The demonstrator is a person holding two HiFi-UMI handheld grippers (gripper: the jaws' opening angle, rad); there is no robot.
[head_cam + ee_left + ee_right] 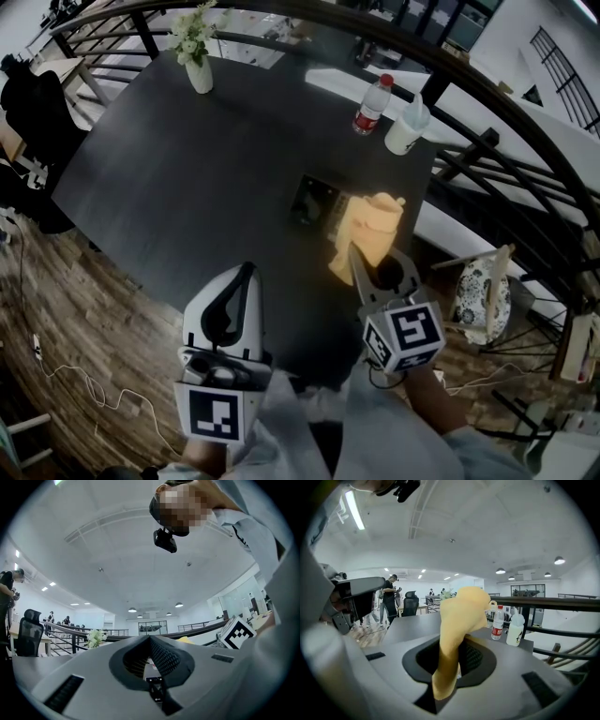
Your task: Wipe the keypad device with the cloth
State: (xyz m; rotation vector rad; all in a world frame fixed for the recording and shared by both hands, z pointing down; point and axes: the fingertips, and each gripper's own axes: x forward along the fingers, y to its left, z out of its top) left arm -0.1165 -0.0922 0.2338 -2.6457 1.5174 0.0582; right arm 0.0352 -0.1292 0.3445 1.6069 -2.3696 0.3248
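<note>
One cloth (461, 606) is clamped in the right claw (452, 645); left claw (150, 639) closed, empty.

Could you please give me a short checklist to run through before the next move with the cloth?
1. Cloth clamped in right gripper: ok, jaws shut on it.
2. Cloth touching keypad device: cannot tell; it hangs by the device's right edge.
3. Left gripper free: ok, jaws together, nothing between.
4. Device steadied: not ok, nothing holds it.
5. Red-capped bottle and white bottle away from the device: ok, both near the far edge.
</note>
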